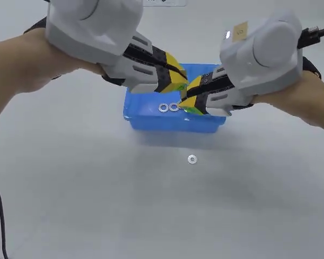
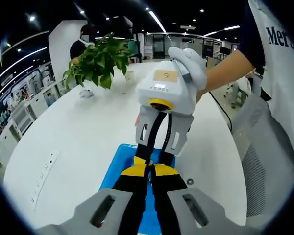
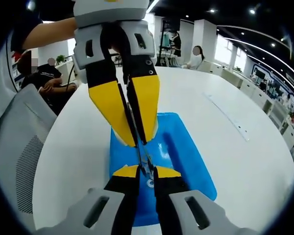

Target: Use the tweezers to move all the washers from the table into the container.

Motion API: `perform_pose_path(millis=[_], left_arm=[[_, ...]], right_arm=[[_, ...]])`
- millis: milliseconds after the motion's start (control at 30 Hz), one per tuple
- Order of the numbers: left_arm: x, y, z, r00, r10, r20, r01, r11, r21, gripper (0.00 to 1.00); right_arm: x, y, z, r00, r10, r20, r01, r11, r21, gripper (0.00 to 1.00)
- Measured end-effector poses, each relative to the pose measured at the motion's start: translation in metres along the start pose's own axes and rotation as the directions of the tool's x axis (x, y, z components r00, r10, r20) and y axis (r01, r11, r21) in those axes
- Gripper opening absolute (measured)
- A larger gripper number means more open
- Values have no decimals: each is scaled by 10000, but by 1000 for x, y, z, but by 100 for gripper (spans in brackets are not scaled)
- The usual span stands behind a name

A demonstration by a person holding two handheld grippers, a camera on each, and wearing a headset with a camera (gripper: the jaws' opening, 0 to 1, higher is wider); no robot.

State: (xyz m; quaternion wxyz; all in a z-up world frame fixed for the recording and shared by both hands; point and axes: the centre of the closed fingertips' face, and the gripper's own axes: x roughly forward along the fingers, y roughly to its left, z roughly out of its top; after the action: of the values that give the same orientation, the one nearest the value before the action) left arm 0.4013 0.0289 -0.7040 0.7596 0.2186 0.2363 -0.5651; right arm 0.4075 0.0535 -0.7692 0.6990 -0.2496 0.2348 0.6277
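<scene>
Left tongs (image 1: 178, 81) and right tongs (image 1: 189, 102) both clamped our tweezers (image 3: 138, 147), tips meeting, blue container (image 1: 167, 123) beneath them, one washer (image 1: 192, 159) nearer us.

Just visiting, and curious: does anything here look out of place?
One small silver metal washer lies alone on the white table, in front of the blue plastic container that holds the other washers. Nothing looks damaged.

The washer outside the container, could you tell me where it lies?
In the head view, the washer lies on the table just in front of the blue container.
</scene>
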Motion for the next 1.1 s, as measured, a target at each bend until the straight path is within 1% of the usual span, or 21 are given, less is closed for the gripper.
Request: perform_pose_path(millis=[167, 200, 267, 367, 467, 567, 633, 733, 933, 1100], left_arm=[[-9, -12, 14, 9995, -223, 242, 214, 9991, 376, 6], [-9, -10, 15, 9991, -248, 334, 231, 9985, 496, 6], [-14, -14, 22, 9985, -269, 471, 239, 9977, 635, 6], [-24, -20, 37, 9962, -238, 840, 170, 9966, 801, 6], [-31, -26, 45, 9945, -215, 1028, 117, 9954, 950, 6], [-36, -33, 52, 9925, -231, 1202, 115, 9953, 960, 6], [-39, -37, 54, 9919, -203, 1256, 78, 9951, 986, 6], [-42, -43, 56, 9915, -248, 1279, 125, 9953, 959, 6], [-46, -57, 58, 9905, -371, 1327, 239, 9947, 997, 6], [-47, -68, 58, 9899, -406, 1362, 276, 9950, 962, 6]], right_arm=[[-12, 9, 9, 9994, 102, 334, -88, 9991, -406, 13], [-16, 11, 13, 9987, 143, 481, -120, 9988, -467, 13], [-22, 14, 20, 9974, 121, 705, -81, 9984, -563, 14], [-31, 20, 32, 9925, 195, 1206, -131, 9984, -541, 14], [-40, 26, 41, 9890, 179, 1471, -92, 9982, -598, 14], [-46, 33, 48, 9852, 266, 1692, -175, 9983, -554, 14], [-49, 38, 49, 9854, 239, 1685, -105, 9967, -802, 11], [-51, 44, 51, 9861, 199, 1650, -38, 9952, -979, 11], [-57, 58, 51, 9877, 217, 1548, -36, 9932, -1167, 10], [-60, 70, 47, 9886, 164, 1495, 7, 9935, -1138, 9]])
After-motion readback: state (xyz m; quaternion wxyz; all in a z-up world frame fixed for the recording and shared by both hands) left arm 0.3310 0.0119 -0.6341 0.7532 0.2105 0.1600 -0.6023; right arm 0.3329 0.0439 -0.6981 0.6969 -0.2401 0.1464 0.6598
